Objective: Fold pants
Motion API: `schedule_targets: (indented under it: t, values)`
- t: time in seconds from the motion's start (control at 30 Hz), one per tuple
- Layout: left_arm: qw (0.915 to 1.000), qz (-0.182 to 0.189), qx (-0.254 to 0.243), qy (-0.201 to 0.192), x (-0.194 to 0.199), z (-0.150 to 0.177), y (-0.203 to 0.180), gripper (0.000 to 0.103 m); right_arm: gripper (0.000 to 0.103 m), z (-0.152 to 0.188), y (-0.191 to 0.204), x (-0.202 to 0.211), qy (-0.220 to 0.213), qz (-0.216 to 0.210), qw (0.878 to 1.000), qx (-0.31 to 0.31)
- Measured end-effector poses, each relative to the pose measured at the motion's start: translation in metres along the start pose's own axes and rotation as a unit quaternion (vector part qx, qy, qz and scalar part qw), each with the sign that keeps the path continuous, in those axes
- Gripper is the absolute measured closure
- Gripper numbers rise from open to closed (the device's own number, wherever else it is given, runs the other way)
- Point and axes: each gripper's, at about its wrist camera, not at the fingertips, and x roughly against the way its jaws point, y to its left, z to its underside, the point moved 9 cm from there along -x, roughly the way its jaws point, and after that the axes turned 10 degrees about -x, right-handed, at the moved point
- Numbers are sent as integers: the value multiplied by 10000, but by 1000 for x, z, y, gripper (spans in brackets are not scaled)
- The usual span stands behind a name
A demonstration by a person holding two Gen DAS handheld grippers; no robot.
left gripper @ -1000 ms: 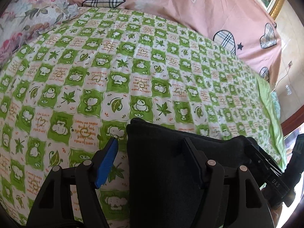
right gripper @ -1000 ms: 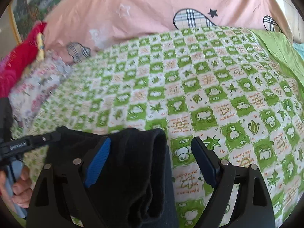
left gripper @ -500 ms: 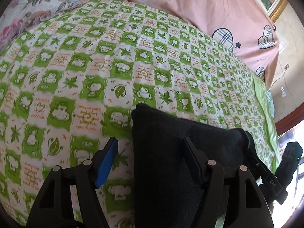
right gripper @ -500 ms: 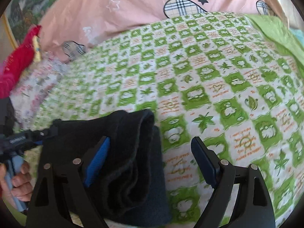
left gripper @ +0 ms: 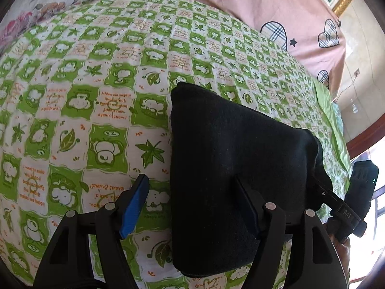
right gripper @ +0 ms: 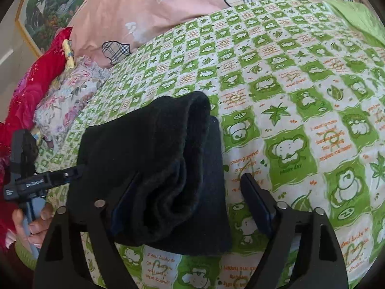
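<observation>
Below, the left gripper (left gripper: 192, 202) spreads open fingers over folded black pants (left gripper: 231, 168) on the green-checked bedsheet (left gripper: 96, 96); their 6 o'clock edge is hidden. Right gripper (right gripper: 190, 197) fingers gape likewise.

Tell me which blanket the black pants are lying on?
The green checked sheet with cartoon animals and leaves. The black pants rest on it, while the pink cover with plaid hearts and the flowery bedding lie farther back.
</observation>
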Motion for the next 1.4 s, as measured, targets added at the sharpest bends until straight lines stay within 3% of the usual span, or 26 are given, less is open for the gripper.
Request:
schedule_targets:
  t: [0.1,0.17,0.43,0.53,0.7,0.93,1.2,1.4]
  values:
    - [10000,44,17,-28,-2,-1,-1,38,34,3,2,-2,84,-230,9996,-138]
    - [9998,204,8,-39,-5,-2,-6,52,36,4,2,-1,84,-287,9994,-199]
    - [9985,457,158,-260,14,-10,-9,71,52,4,16,9,-7,-587,9976,-367]
    - [9978,504,191,-380,27,-12,-9,73,53,0,29,14,-91,-608,9978,-268]
    - [9968,269,208,-717,58,-20,4,74,55,-7,56,13,-89,-881,9960,-135]
    - [9936,-146,337,-1071,93,-38,51,74,55,-17,107,-23,96,-1086,9938,202]
    - [9912,-460,564,-1103,95,-54,107,74,55,-28,149,-66,265,-1052,9922,611]
    - [9908,-612,611,-1037,78,-57,124,74,55,-33,155,-90,359,-896,9930,674]
